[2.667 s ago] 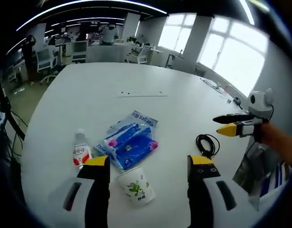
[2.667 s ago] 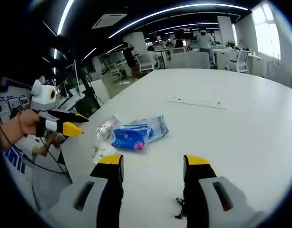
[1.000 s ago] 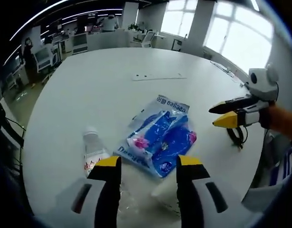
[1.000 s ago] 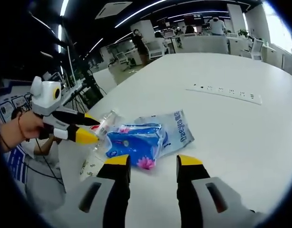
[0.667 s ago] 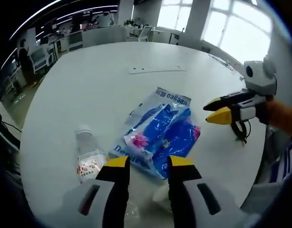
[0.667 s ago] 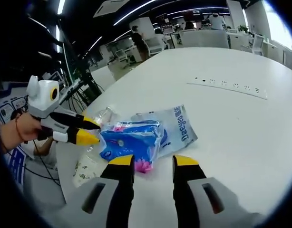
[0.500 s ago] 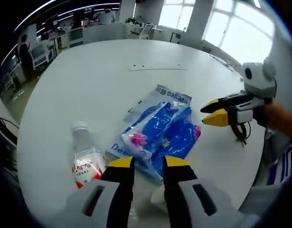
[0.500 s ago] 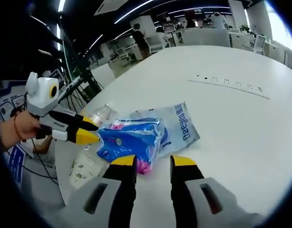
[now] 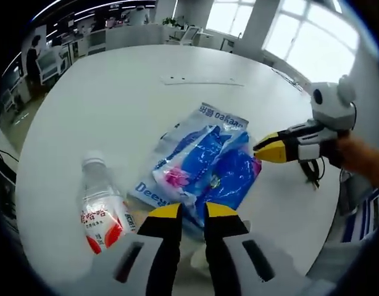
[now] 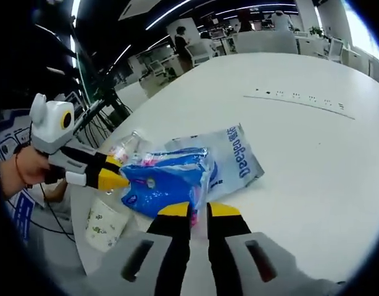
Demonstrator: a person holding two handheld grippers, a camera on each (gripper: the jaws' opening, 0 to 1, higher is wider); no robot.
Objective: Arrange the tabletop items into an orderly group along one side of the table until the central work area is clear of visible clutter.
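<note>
A clear bag holding blue tissue packs (image 9: 205, 163) lies on the white table (image 9: 115, 105), printed end away from me. My left gripper (image 9: 192, 213) has its jaws drawn together on the bag's near edge. My right gripper (image 9: 266, 151) comes in from the right, pinching the bag's right corner. In the right gripper view the same bag (image 10: 177, 176) sits just past my right gripper (image 10: 199, 211), whose jaws are almost touching over a pink corner. My left gripper (image 10: 112, 179) meets the bag's left end. A water bottle (image 9: 100, 213) with a red label lies left of the bag.
A paper cup (image 10: 103, 228) lies on its side near the table edge by the left gripper. A black cable (image 9: 313, 172) is coiled behind the right gripper. A flush socket strip (image 10: 297, 98) runs across the table farther off. Office chairs and desks stand beyond.
Both grippers have moved in on the bag from opposite ends, and their jaws have gone from wide open to nearly together on its edges.
</note>
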